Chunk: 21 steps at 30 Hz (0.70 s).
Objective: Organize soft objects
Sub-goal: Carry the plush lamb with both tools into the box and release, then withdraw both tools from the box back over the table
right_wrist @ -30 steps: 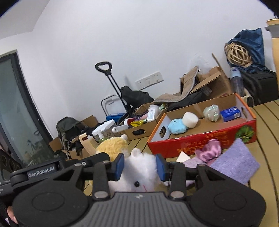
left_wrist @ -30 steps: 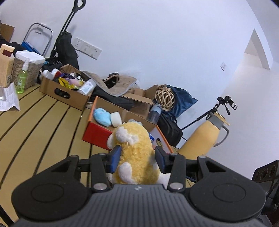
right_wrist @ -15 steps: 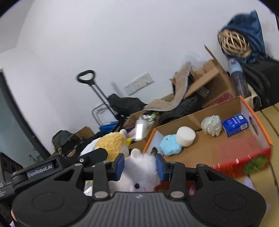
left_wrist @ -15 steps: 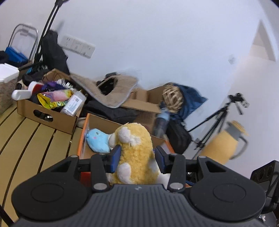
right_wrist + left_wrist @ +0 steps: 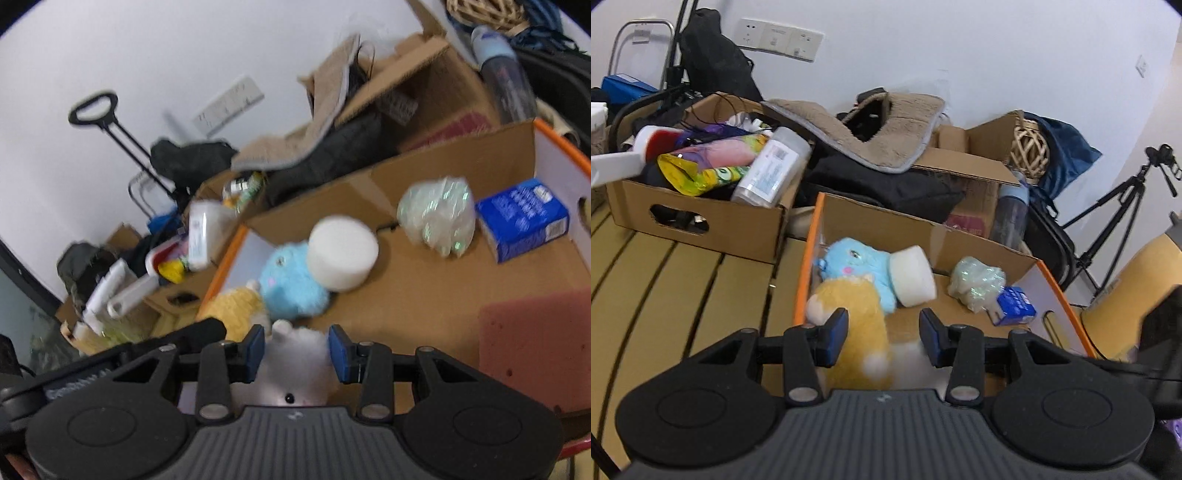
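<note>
An orange-rimmed cardboard box (image 5: 960, 243) holds a blue plush (image 5: 857, 262), a white foam cylinder (image 5: 912, 277), a shimmery mesh puff (image 5: 979, 280) and a blue tissue pack (image 5: 1014, 306). My left gripper (image 5: 882, 332) hangs over the box's left end, shut on a yellow plush toy (image 5: 857, 306). The toy sags to the left against the blue plush, and its lower part is blurred. My right gripper (image 5: 297, 349) is shut on a white plush toy (image 5: 295, 369) above the box floor (image 5: 424, 295). There the yellow plush toy (image 5: 236, 306) lies beside the blue plush (image 5: 291, 284).
A second cardboard box (image 5: 701, 221) full of bottles and packets stands to the left on the slatted wooden table (image 5: 683, 295). Behind are a beige mat (image 5: 879, 125), dark bags, a water bottle (image 5: 1012, 210), a wicker ball (image 5: 1028, 151) and a tripod (image 5: 1119, 206).
Both grippers have moved forward and down, from in front of the orange-rimmed box to over its inside. The yellow plush now leans left instead of standing upright between the pads.
</note>
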Tool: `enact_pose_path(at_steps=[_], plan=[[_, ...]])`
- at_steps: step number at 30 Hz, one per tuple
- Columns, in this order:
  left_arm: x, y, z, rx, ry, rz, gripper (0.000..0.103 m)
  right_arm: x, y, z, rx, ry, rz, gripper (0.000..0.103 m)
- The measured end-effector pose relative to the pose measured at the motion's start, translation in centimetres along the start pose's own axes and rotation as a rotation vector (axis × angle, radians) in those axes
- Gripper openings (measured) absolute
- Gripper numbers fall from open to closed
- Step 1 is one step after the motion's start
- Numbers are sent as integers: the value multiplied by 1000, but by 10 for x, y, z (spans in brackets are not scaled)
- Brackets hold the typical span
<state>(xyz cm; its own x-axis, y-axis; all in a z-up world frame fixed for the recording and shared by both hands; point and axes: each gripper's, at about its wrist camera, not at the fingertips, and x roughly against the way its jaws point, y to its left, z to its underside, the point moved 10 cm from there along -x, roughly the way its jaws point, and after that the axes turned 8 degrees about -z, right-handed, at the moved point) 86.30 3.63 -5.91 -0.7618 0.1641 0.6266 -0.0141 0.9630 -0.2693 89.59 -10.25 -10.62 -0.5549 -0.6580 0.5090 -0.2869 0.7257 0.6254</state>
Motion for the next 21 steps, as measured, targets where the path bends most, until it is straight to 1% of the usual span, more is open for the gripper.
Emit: enact_pose_path(at_steps=[1, 3, 6, 8, 9, 13, 15, 16, 17, 19, 21], plan=[[2, -2, 1, -12, -3, -6, 44, -1, 0, 3, 22, 6, 27, 38], [7, -7, 3, -45, -8, -18, 45, -3, 2, 7, 51, 15, 55, 38], [22, -8, 1, -55, -20, -32, 46, 7, 8, 8, 72, 4, 66, 38], [36, -10, -2, -68, -33, -40, 47, 21, 17, 3, 81, -14, 57, 38], [45, -11, -4, -73, -40, -43, 49, 30, 23, -1, 87, -26, 52, 38], [89, -24, -5, -116, -76, -50, 52, 83, 50, -17, 107, -95, 24, 40], [116, -32, -7, -129, -101, -43, 56, 114, 64, -23, 137, -133, 25, 40], [130, -35, -7, -132, -114, -39, 58, 133, 72, -24, 155, -158, 35, 42], [143, -39, -7, -133, -125, -33, 62, 148, 79, -25, 169, -178, 37, 48], [171, -49, -1, -146, -137, -21, 64, 179, 91, -22, 190, -207, 31, 55], [195, -58, 7, -166, -159, -18, 70, 209, 99, -15, 223, -221, 41, 55]])
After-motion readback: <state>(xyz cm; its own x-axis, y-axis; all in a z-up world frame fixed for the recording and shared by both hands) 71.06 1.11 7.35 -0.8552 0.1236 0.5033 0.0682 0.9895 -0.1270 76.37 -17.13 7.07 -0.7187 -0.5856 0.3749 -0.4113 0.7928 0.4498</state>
